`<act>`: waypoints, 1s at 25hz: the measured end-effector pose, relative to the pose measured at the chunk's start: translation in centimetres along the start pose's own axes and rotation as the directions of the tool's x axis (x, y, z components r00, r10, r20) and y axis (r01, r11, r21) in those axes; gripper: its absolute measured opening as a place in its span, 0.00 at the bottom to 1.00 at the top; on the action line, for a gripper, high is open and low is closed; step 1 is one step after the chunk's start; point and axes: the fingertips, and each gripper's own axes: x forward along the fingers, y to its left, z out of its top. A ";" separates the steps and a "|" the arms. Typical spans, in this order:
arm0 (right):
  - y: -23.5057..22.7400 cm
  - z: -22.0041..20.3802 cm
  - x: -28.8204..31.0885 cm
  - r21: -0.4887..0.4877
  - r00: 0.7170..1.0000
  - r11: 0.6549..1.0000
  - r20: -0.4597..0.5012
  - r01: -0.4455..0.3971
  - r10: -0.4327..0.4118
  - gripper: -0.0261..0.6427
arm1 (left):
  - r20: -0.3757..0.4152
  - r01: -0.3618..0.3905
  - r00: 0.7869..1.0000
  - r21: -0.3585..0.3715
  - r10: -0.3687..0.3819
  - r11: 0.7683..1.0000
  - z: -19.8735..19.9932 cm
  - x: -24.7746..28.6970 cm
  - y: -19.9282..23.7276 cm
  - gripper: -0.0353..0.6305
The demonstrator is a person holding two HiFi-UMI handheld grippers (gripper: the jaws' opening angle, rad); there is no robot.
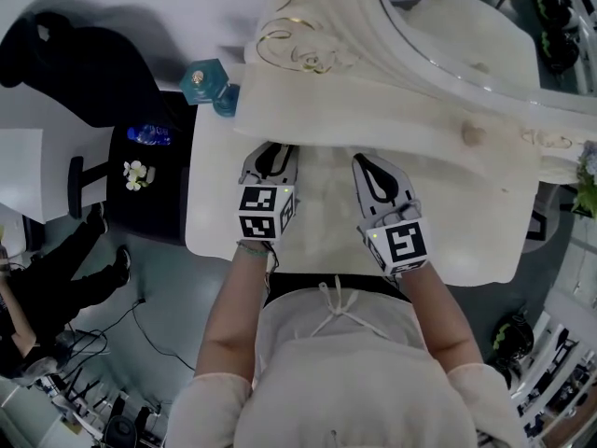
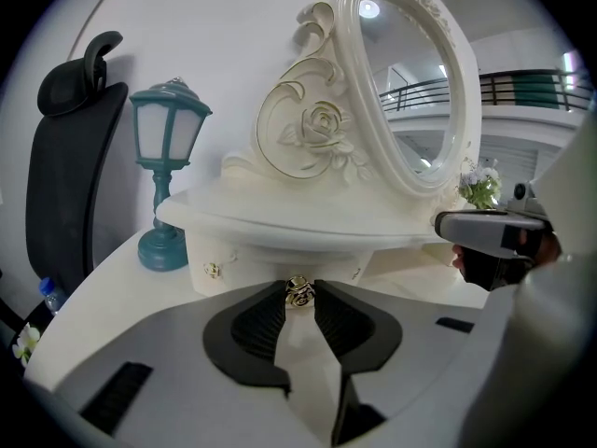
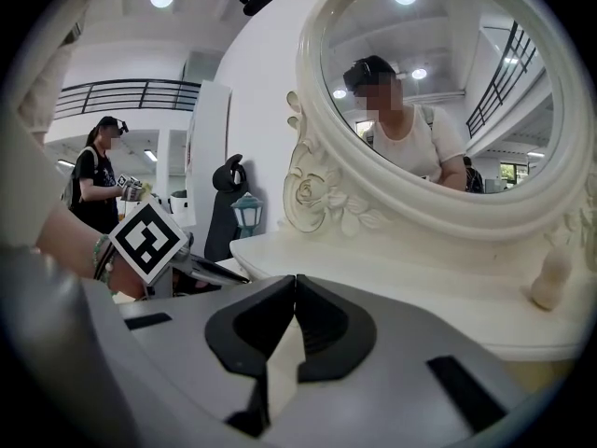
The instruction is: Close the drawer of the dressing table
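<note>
Left gripper view: my left gripper (image 2: 299,299) pinches the gold knob (image 2: 299,291) of the drawer (image 2: 266,267) under the far shelf (image 2: 280,217); my right gripper (image 3: 295,283), just to the right, is closed on nothing. Pushing askew, I judge, could slip the gold knob free or jam the drawer.

Your dressing table (image 1: 466,213) is cream-white, with a carved back and an oval mirror (image 2: 410,91), and a raised shelf (image 2: 280,217) runs across its top. Under this shelf you have the small drawer (image 2: 270,267), cream like the rest, with its front facing you. Its knob (image 2: 298,292) is small, round and golden, and sits low on that front; how far the drawer stands out cannot be told.
</note>
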 end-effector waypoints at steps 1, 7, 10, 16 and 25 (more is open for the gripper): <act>0.0 0.1 -0.1 -0.002 1.000 1.000 0.003 0.007 -0.007 0.05 | 0.000 0.009 1.000 -0.004 -0.009 1.000 0.0 0.0 -0.1 0.21; 0.1 0.9 -1.4 -0.006 0.999 0.999 0.025 0.045 -0.045 0.05 | 0.031 0.071 0.997 -0.027 -0.070 0.997 0.5 -0.9 -1.6 0.46; 0.4 1.7 -2.4 -0.002 0.996 0.997 0.038 0.078 -0.078 0.05 | 0.052 0.077 0.996 -0.009 -0.076 0.997 1.0 -2.7 -2.2 0.50; 1.1 3.2 -4.5 0.003 0.989 0.991 0.066 0.130 -0.130 0.05 | 0.090 0.097 0.990 0.080 -0.104 0.992 3.1 -7.4 -3.1 0.51; 2.5 7.7 -9.5 0.026 0.969 0.982 0.159 0.189 -0.191 0.05 | 0.209 0.173 0.952 0.238 -0.224 0.956 9.6 -15.2 -6.5 0.49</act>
